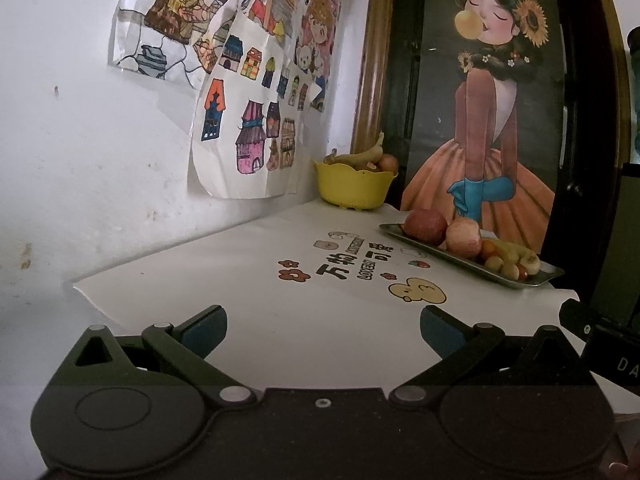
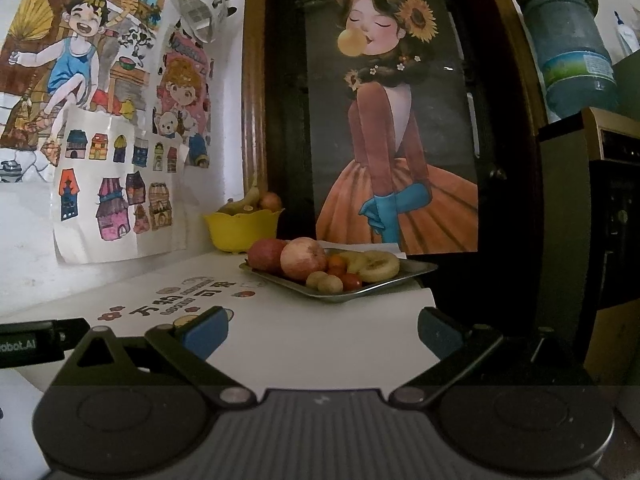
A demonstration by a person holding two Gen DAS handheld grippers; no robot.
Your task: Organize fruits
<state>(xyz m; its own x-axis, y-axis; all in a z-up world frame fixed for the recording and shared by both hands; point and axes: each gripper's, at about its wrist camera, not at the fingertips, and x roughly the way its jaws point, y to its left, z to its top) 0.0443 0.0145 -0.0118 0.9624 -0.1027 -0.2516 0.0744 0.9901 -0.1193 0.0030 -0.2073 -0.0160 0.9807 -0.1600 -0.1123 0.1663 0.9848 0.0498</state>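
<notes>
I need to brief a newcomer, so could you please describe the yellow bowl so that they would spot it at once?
Find the large framed picture of a girl in an orange dress behind the table. At its lower left corner, in the table's far corner by the wall, stands the yellow bowl with a scalloped rim, holding fruit. Unlike the flat metal tray nearby, it is deep and bright yellow.

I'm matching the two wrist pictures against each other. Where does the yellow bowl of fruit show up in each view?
Left wrist: the yellow bowl sits mid-frame, in the far corner of the table by the wall, beyond the metal tray.
Right wrist: the yellow bowl sits left of centre, behind and left of the metal tray.
Shared landmark: the poster of a girl in an orange dress, just right of the bowl.
</notes>
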